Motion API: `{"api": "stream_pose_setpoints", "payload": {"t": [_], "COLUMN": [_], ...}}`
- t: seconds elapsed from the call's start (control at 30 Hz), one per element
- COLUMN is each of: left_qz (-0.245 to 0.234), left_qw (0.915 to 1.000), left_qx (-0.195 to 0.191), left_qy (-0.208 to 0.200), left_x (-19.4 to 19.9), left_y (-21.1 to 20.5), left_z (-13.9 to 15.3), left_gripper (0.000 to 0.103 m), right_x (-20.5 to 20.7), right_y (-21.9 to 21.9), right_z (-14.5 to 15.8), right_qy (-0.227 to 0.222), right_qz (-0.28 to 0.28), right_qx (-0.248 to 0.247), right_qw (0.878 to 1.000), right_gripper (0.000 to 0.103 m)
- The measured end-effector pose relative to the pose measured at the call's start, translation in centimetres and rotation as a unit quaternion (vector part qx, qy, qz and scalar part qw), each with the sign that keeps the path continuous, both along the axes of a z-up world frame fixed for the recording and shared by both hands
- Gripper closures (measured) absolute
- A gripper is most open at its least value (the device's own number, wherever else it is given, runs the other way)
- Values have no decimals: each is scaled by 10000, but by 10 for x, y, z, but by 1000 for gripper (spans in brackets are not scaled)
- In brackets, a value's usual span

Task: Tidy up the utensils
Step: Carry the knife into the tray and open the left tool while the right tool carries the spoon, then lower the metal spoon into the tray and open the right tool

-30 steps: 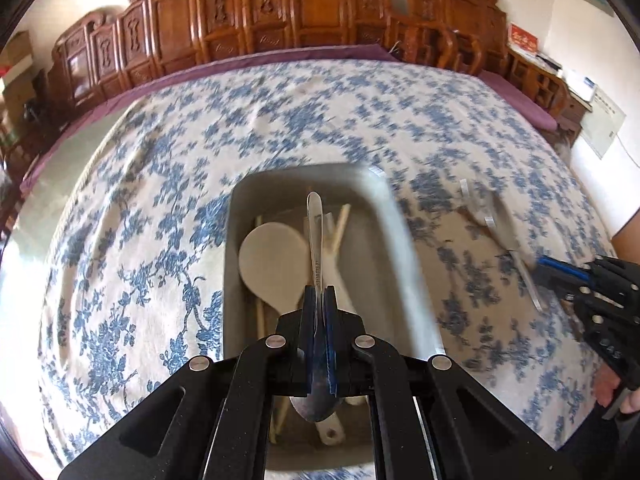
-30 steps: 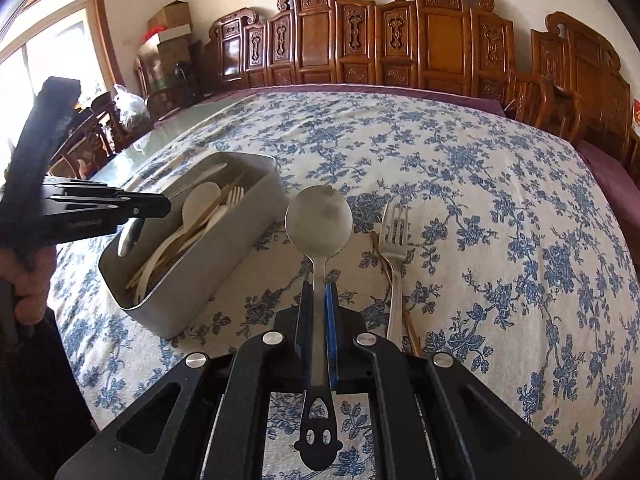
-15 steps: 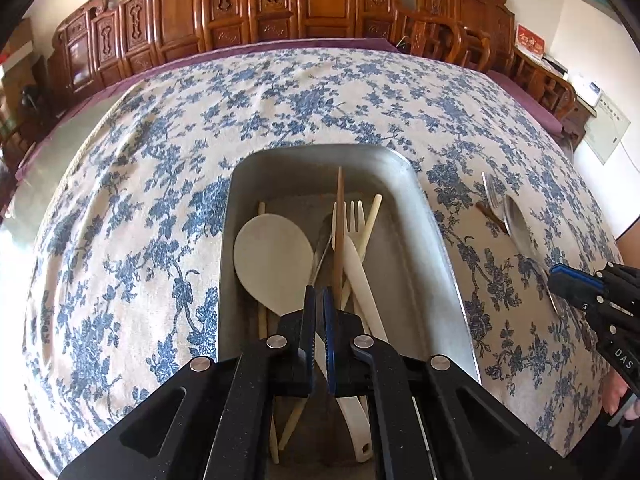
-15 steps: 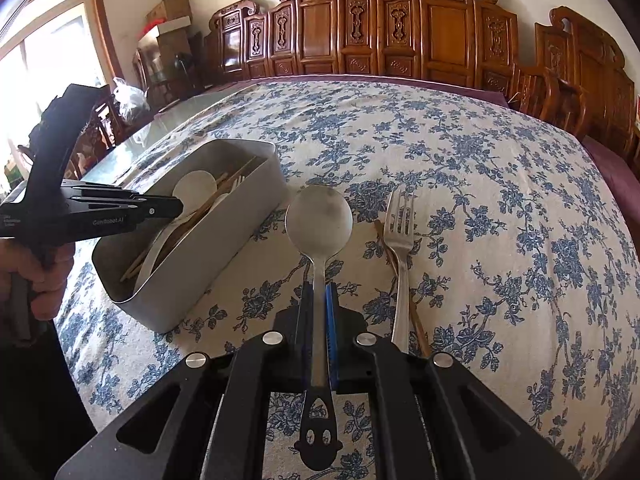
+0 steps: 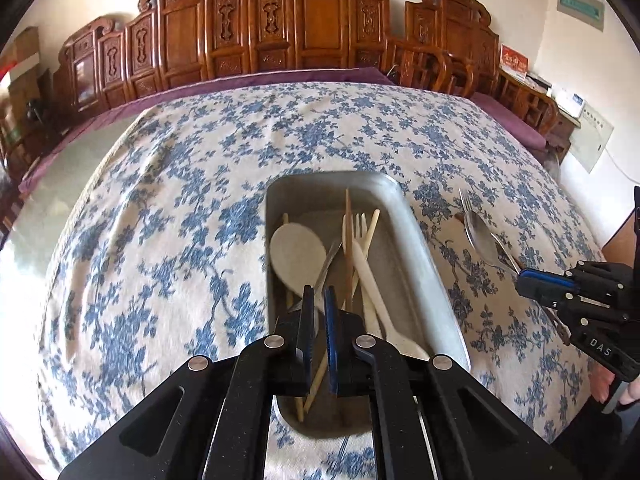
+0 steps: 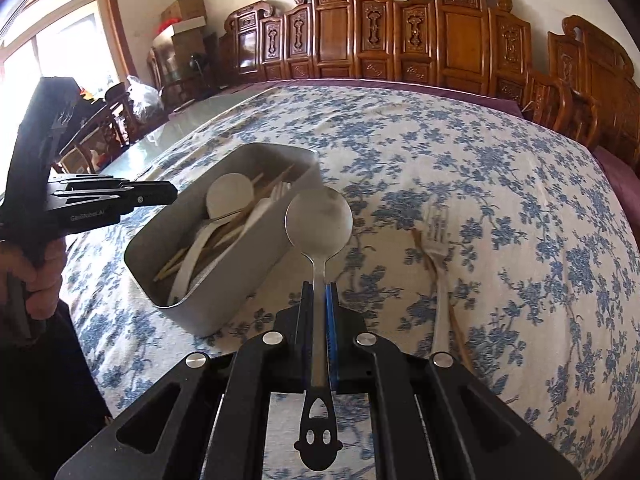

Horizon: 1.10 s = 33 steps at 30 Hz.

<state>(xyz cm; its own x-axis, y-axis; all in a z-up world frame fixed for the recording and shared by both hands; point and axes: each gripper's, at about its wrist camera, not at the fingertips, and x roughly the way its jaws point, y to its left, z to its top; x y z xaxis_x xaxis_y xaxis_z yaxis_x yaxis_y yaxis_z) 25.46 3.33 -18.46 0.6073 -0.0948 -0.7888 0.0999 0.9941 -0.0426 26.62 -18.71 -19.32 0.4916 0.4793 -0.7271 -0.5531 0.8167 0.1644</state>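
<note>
Two grippers were at work over a floral-covered desk (image 6: 460,152), each carried by a person's hand. The right gripper (image 6: 320,292) had its fingers clamped on the handle of a steel spoon (image 6: 319,222), the bowl held clear of the cloth just beside a grey metal bin (image 6: 248,276). The left gripper (image 5: 316,300) hung above that bin (image 5: 412,236) with its fingers nearly together and nothing between them.

The step in hand appeared to be carrying the spoon to the bin, which already held a pale wooden spoon (image 5: 296,254), a white plastic fork (image 5: 362,248), chopsticks (image 5: 348,240) and a metal utensil (image 5: 326,268). The next move would likely call for swinging the spoon leftward over the near wall, lining it lengthwise with the bin, then releasing. A steel fork (image 6: 438,248) lay on the cloth to the right, touching a wooden stick (image 6: 448,300) beneath it, both not yet collected.

The desk wore a white cloth printed with blue flowers over a purple underlay. Carved wooden chairs (image 6: 460,40) lined the far edge against a cream wall; cardboard boxes (image 6: 184,20) stood by a bright window (image 6: 52,56) at the left.
</note>
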Motion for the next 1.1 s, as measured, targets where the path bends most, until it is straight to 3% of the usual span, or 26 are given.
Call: {"api": "stream_pose_setpoints", "payload": {"t": [0.67,1.1], "left_qz": [271,360], "left_qw": [9995,9990], "left_qx": [-4,-36], "left_qy": [-183,-245], "left_x": [-1,-3], "left_y": [48,64], "left_z": [8,9], "left_gripper": [99,99], "right_x": [12,49], "right_y": [80,130], "right_z": [28,-2], "right_qy": [122,436], "right_qz": [121,-46], "right_qx": [448,75], "right_qw": [9988,9990], "right_gripper": [95,95]}}
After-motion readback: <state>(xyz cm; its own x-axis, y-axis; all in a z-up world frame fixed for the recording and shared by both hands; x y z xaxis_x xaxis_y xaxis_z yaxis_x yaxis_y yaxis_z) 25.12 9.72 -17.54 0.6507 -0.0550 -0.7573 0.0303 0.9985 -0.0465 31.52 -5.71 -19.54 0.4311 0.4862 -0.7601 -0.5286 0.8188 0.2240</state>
